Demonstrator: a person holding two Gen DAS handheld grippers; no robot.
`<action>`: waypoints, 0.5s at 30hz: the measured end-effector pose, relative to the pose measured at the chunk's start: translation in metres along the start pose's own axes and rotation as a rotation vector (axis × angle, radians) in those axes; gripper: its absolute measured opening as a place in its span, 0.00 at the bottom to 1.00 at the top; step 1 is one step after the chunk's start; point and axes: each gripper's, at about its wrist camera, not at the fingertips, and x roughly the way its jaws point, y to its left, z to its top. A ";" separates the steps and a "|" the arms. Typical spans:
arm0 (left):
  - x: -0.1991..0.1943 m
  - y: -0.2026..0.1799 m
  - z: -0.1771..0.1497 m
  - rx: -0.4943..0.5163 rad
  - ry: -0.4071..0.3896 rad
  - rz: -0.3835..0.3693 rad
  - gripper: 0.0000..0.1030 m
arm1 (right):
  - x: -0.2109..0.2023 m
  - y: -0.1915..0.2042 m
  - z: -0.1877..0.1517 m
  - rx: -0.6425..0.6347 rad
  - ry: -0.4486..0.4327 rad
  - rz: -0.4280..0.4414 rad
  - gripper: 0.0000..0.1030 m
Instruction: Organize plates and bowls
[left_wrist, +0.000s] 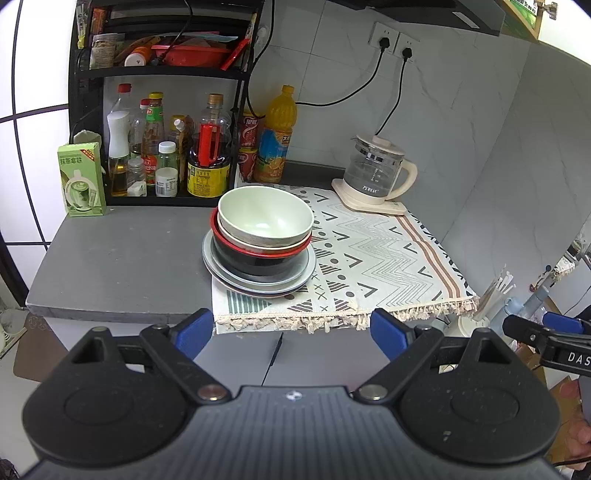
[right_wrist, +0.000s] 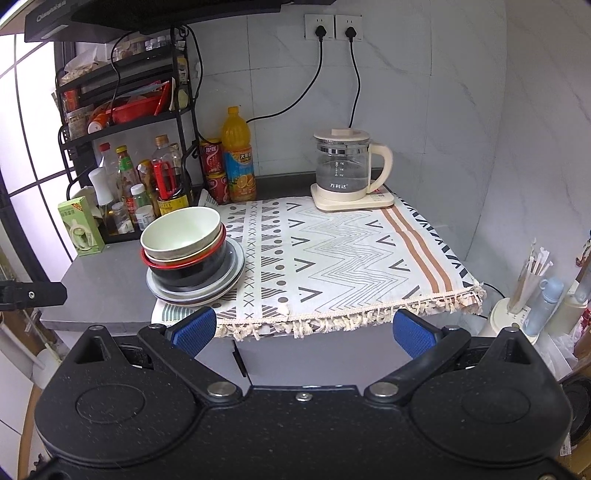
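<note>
One stack of dishes stands at the left edge of the patterned cloth (left_wrist: 373, 251) (right_wrist: 343, 254). On top is a pale green bowl (left_wrist: 265, 216) (right_wrist: 181, 232), nested in a beige bowl and a black bowl with a red rim (left_wrist: 255, 260) (right_wrist: 192, 273). Grey-blue plates (left_wrist: 299, 277) (right_wrist: 232, 269) lie underneath. My left gripper (left_wrist: 291, 332) hangs open in front of the counter edge, short of the stack, with nothing between its blue pads. My right gripper (right_wrist: 303, 332) is also open and empty, off the cloth's fringed front edge, right of the stack.
A black rack (left_wrist: 162, 74) with several bottles (left_wrist: 207, 155) stands at the back left, a green carton (left_wrist: 81, 181) beside it. An orange juice bottle (left_wrist: 277, 136) and red cans are behind the stack. A glass kettle (left_wrist: 376, 170) (right_wrist: 347, 166) sits at the back right, cords running to wall sockets.
</note>
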 end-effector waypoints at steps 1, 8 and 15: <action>0.000 -0.001 0.000 0.002 -0.001 0.002 0.88 | 0.000 0.000 0.000 -0.001 -0.002 0.003 1.00; 0.002 -0.004 -0.002 -0.001 0.001 0.006 0.88 | -0.001 -0.001 0.000 -0.007 -0.005 0.015 1.00; 0.003 -0.004 0.000 -0.002 -0.001 0.011 0.88 | -0.001 -0.003 0.001 -0.005 -0.007 0.021 1.00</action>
